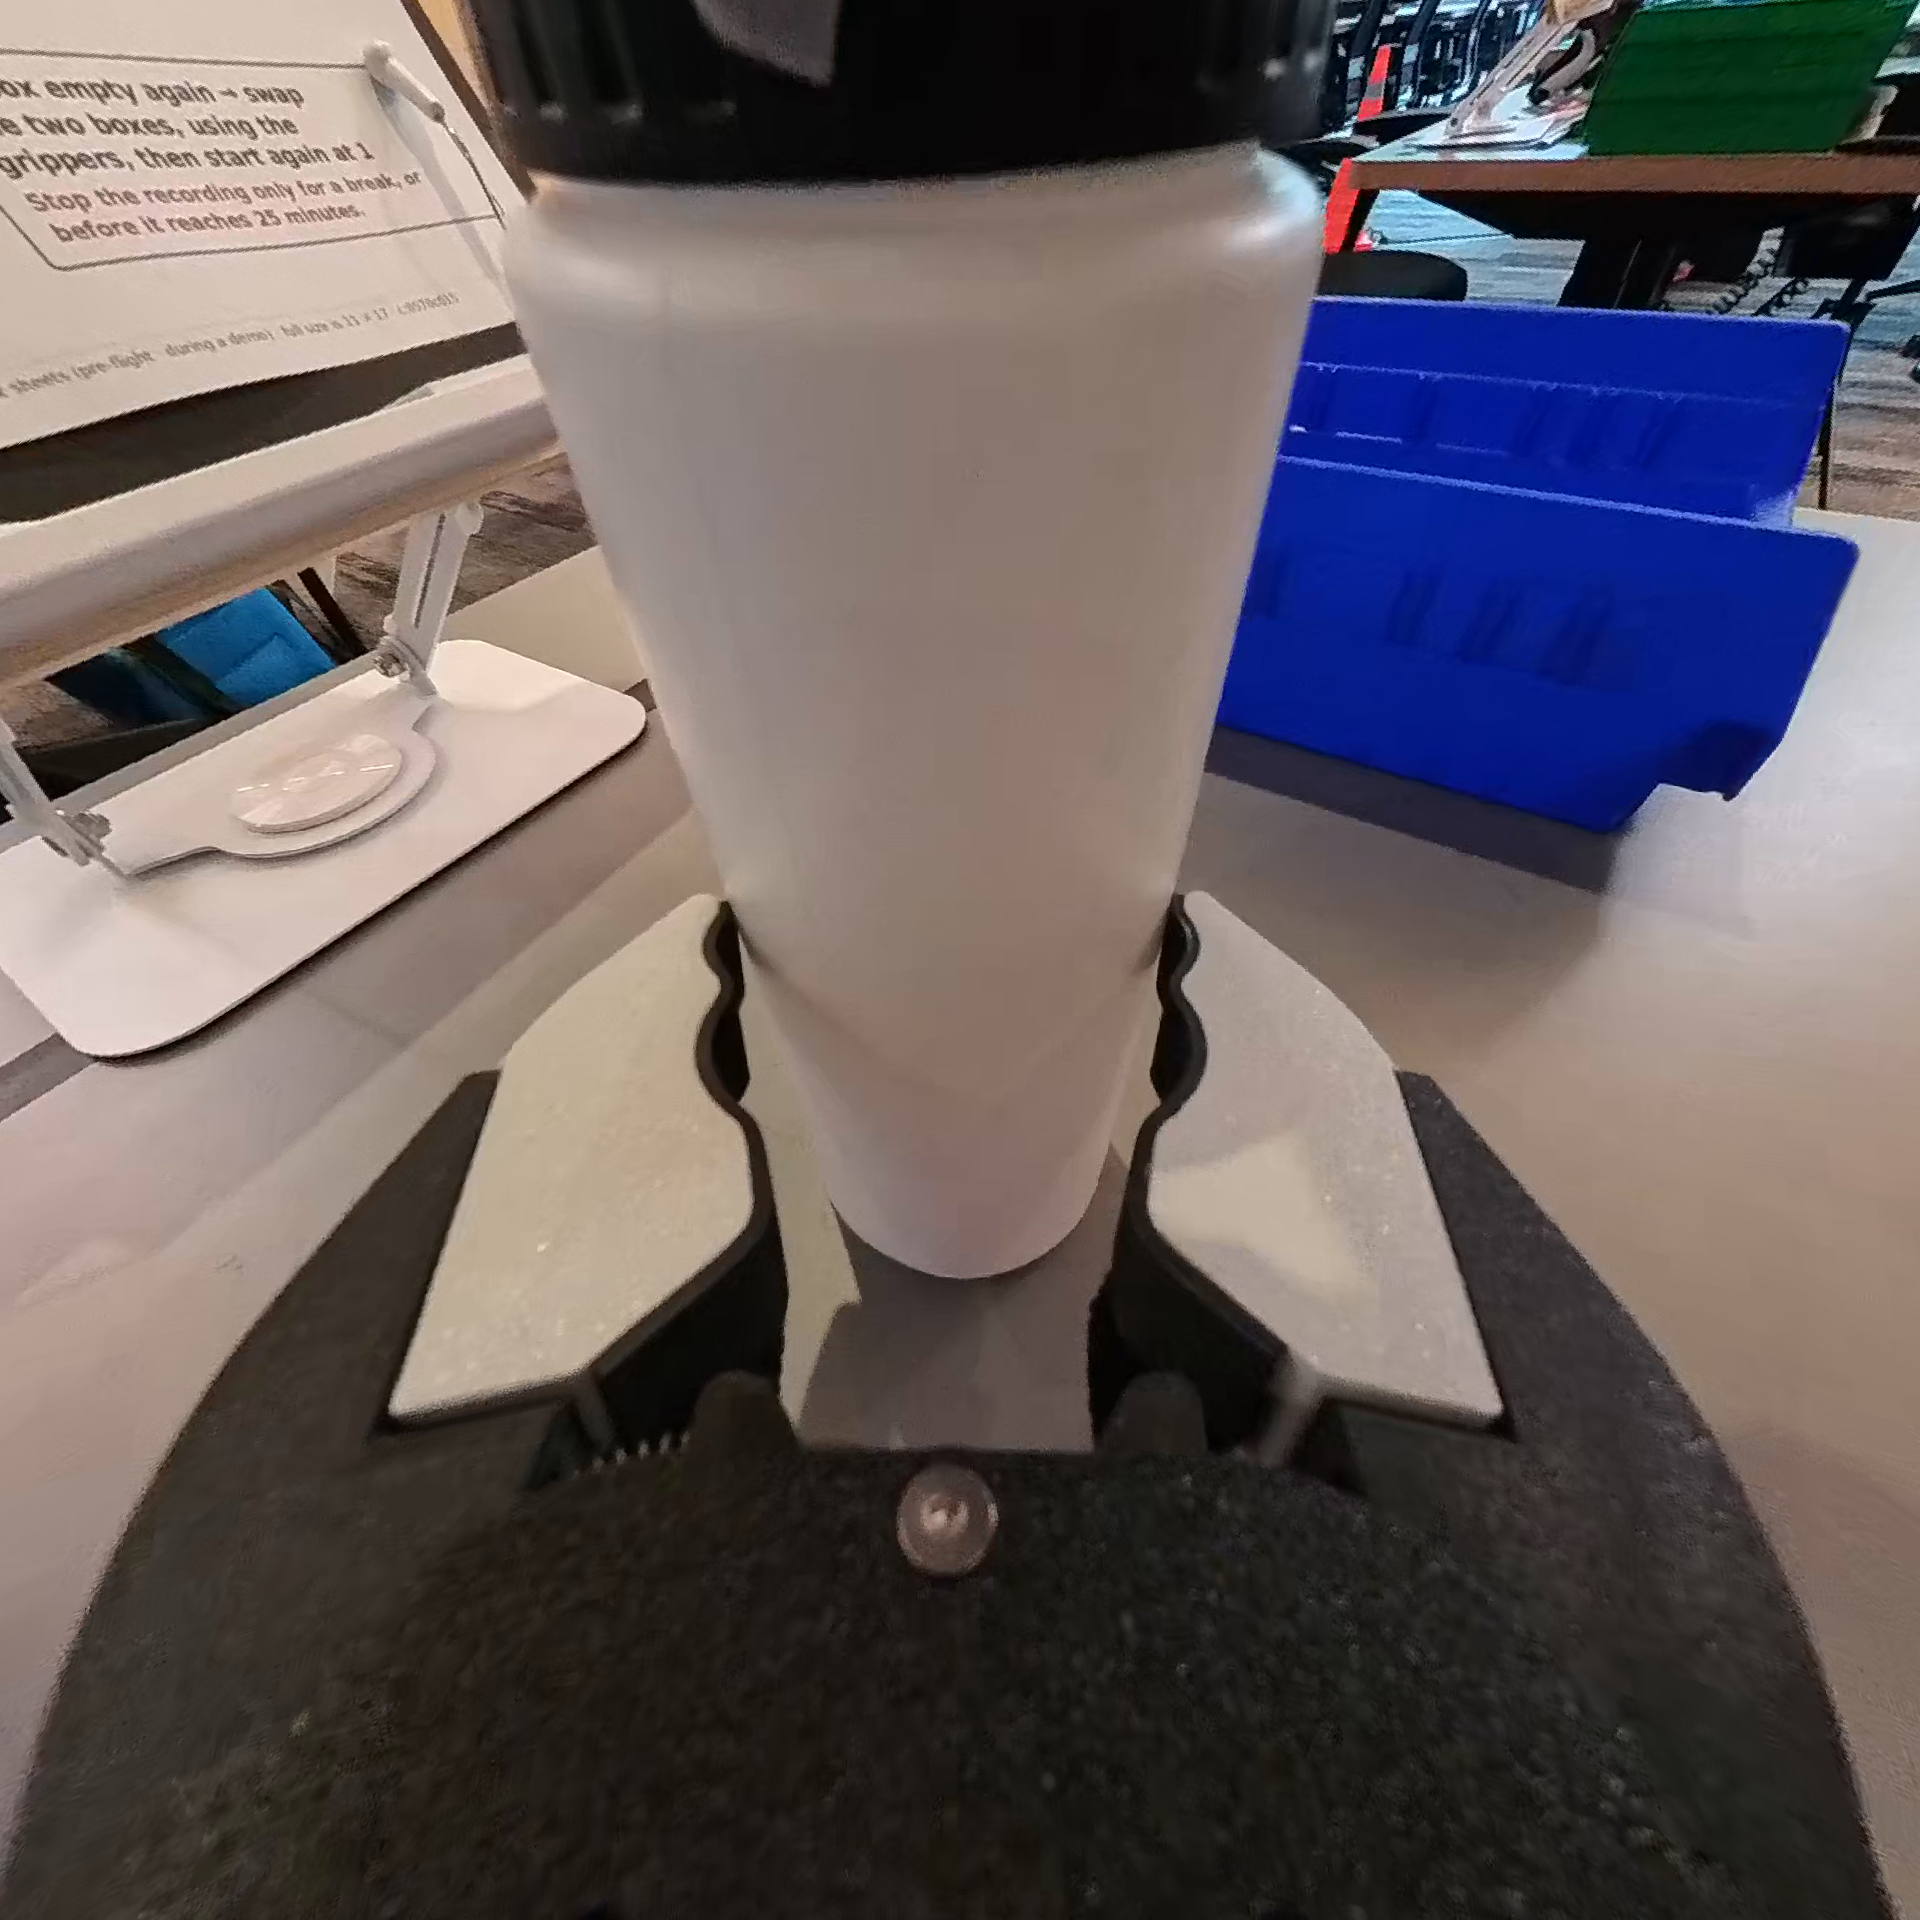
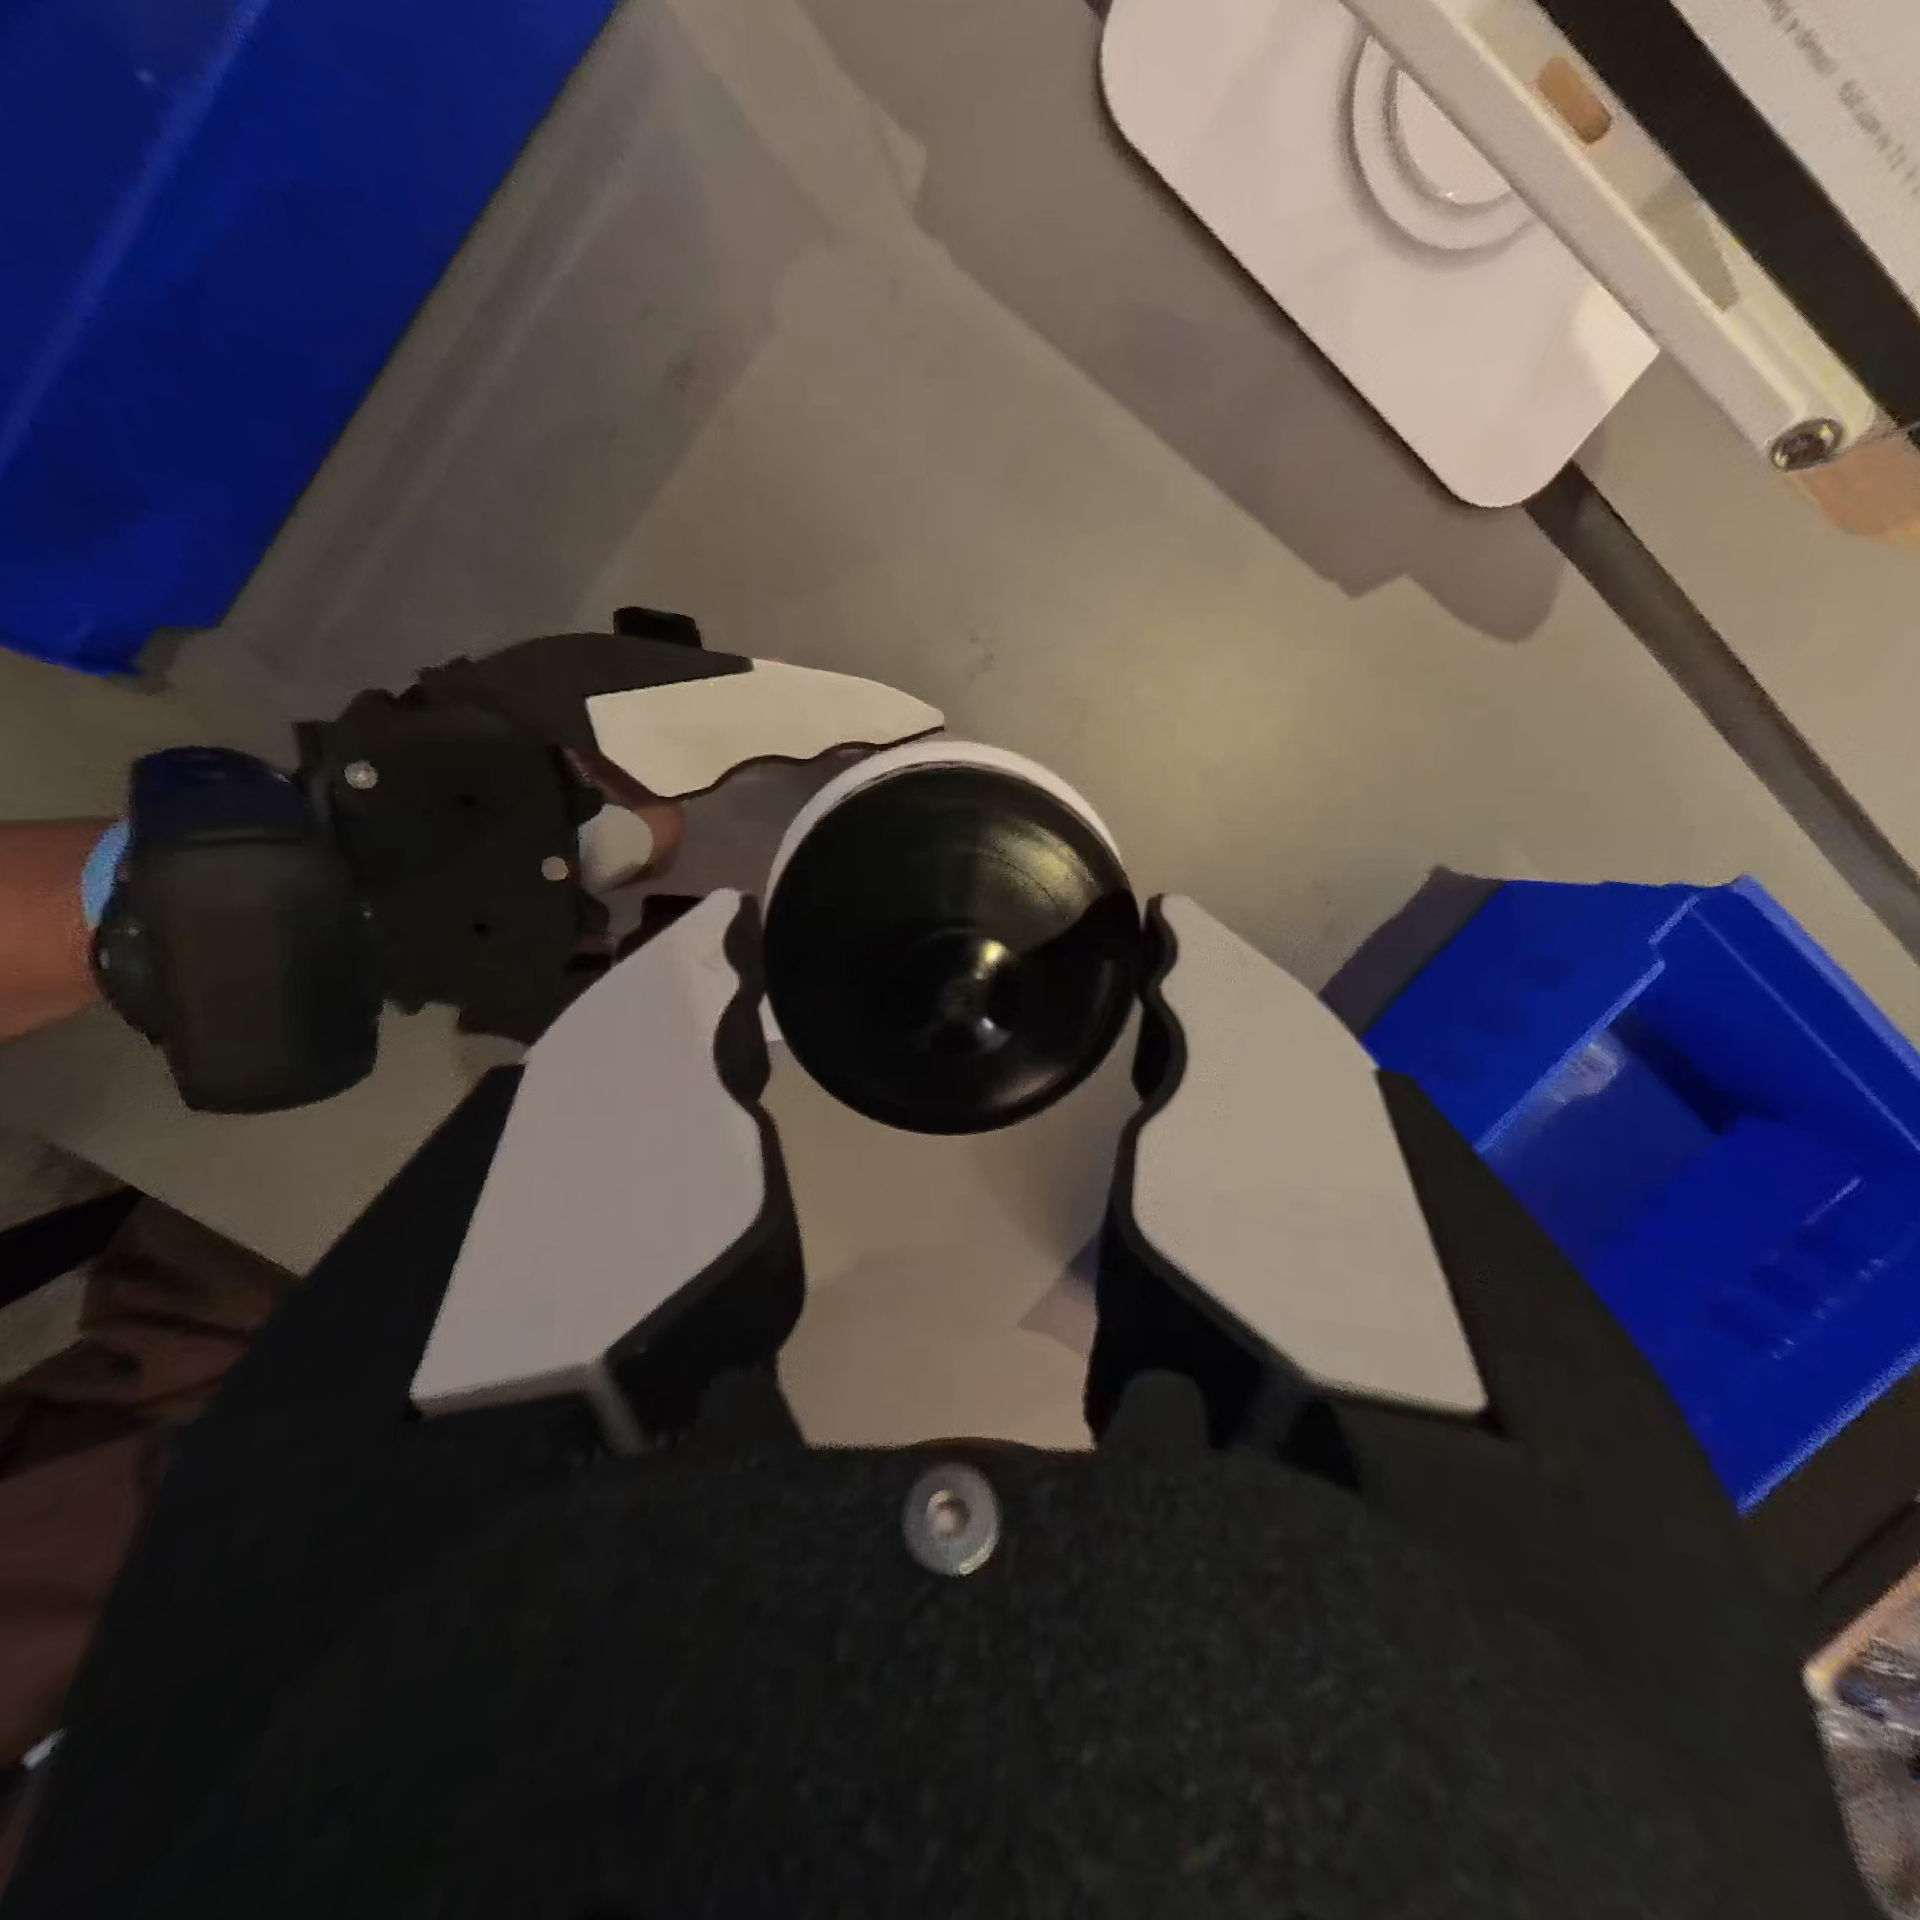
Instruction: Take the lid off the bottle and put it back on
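**Both tongs on the bottle: left at the body, right at the lid**

Your left gripper [image 1: 961, 956] is clenched on the white bottle [image 1: 935, 582], low on its body; both black wavy pads press the sides, one at each flank. The bottle stands upright on the grey table [image 1: 1558, 1091], base just ahead of the gripper's palm. The black ribbed lid [image 1: 894, 94] sits on top of the neck, partly cut off by the top edge of the left wrist view.

From above, your right gripper [image 2: 940, 977] straddles the lid [image 2: 945, 945]. The right pad touches the lid's rim; the left pad looks to be against it too, tho the dark pad against the dark lid makes the contact line hard to read. Call it closed on the lid. The white shoulder of the bottle [image 2: 914, 774] shows as a crescent behind the lid. The left gripper [image 2: 727, 727] comes in from the left side of that view, w/ a hand [image 2: 62, 914] behind it.

Labels & writing: the bottle face shown is plain, no brand or logo visible on it or the lid. A printed white instruction sheet [image 1: 208, 208] w/ black text rests on a white fold-out stand [image 1: 312, 790] at left; part of it is readable, the small footer line is blurred. Blue plastic bins [image 1: 1538, 582] sit right of the bottle, no legible marking. A green crate [image 1: 1745, 73] stands on a far table.
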A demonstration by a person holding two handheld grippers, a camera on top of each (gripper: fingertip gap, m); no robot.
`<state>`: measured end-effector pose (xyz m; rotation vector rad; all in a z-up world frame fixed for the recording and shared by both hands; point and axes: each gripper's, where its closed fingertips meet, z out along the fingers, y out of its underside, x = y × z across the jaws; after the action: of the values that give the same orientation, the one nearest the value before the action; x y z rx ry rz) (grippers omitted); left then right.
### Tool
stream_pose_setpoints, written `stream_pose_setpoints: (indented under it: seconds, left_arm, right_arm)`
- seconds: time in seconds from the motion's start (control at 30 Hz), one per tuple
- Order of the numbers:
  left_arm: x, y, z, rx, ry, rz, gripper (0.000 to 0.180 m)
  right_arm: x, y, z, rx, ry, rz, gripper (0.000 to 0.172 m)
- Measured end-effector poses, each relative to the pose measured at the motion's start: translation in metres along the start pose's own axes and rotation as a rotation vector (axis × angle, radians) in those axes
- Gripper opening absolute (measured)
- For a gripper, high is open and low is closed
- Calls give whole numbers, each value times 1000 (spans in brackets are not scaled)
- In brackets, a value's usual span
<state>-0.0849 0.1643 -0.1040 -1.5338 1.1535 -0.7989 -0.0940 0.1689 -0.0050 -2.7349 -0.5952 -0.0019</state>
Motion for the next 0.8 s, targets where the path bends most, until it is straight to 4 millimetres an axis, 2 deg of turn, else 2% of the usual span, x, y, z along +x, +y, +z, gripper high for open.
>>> stream_pose_setpoints:
  seconds: [0.17,0.37,0.43,0.53,0.57,0.6,0.63,0.7,0.8]
  left_arm:
    - [-1,0,-1,17,29,-12,76]
    - [3,-1,1,28,34,22,76]
    - [3,-1,1,31,37,22,76]
    - [2,-1,1,28,34,14,76]
    - [2,-1,1,28,33,12,76]
    - [2,-1,1,26,33,11,76]
    - [2,-1,1,23,32,10,76]
    - [2,-1,1,22,29,7,76]
    - [2,0,1,18,25,5,76]
  right_arm:
    - [-6,-3,0,-89,-46,-373,69]
    - [-5,7,-3,-150,-111,-1013,69]
    - [-5,8,-3,-152,-117,-1114,69]
    - [-7,5,-6,-139,-96,-1109,68]
    - [-12,2,-8,-98,-100,-1066,73]
    - [-16,0,-12,-64,-108,-1012,86]
    - [-17,-3,-15,-38,-93,-944,97]
    - [-12,-13,-22,28,-20,-759,104]
    - [-12,-17,-30,99,-40,-416,102]
